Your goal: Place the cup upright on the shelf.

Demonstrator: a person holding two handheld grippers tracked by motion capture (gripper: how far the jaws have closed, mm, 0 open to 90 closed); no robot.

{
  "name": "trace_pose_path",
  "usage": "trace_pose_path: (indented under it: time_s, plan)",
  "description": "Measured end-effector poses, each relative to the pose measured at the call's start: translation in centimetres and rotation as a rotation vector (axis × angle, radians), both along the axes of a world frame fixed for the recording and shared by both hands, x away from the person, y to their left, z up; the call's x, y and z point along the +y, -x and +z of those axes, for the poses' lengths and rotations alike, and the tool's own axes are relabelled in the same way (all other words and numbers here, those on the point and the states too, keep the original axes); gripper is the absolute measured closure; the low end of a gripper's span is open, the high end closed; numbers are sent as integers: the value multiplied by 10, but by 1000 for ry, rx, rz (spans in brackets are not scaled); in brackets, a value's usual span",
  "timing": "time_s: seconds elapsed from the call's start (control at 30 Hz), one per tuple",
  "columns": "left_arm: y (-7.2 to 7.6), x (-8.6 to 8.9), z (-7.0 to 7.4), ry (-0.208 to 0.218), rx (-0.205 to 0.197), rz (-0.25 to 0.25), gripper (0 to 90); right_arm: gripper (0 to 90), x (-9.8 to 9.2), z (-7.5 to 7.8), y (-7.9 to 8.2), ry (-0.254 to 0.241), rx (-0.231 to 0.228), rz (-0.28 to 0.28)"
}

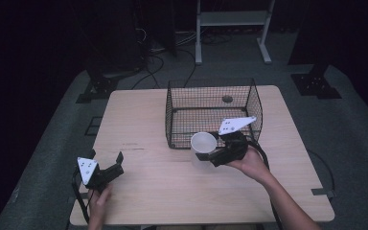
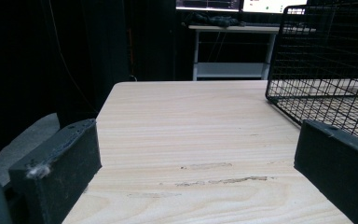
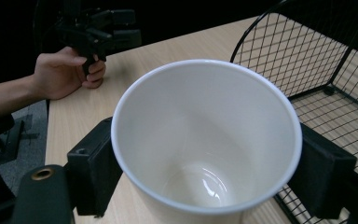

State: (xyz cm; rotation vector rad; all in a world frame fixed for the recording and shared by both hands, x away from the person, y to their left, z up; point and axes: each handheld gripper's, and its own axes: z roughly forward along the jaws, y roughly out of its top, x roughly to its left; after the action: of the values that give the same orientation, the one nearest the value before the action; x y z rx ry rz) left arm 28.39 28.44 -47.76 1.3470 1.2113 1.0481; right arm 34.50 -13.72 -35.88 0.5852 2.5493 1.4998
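High view: a pale wooden table with a black wire basket at its far middle, and both forearms coming in from the near edge.
Cup: a white cup sits upright just in front of the basket's near wall, close to the table's middle; whether its base rests on the wood or is off it cannot be told.
Right gripper: the right gripper reaches the cup from the person's right side, with its grey three-cornered plate above it.
Right gripper view: the same cup seen from above its mouth, empty, with a glossy white inside; a black jaw lies against each side of its wall.
Right gripper state: clamped on the cup, jaws spread only as wide as the cup itself.
Basket, right gripper view: the wire basket stands just beside the cup, its mesh floor bare where seen.
Far hand: that view also catches the left hand by the table's edge.
Left gripper: the left gripper rests near the table's near left corner, well apart from the cup.
Left gripper view: bare wood between its two black jaws, and the basket's corner ahead at right.
Left gripper state: jaws wide apart, holding and touching nothing.
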Motion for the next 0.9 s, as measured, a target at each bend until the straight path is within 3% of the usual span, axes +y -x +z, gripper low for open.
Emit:
trace_pose_path:
  time_s: [0.33, 0.9]
  plan:
    - [0, -1, 0, 0, -3, 0, 0, 196, -6, 12, -9, -29, -1, -16]
    - [0, 0, 0, 1, -2, -1, 0, 197, -4, 37, -32, -9, -38, -42]
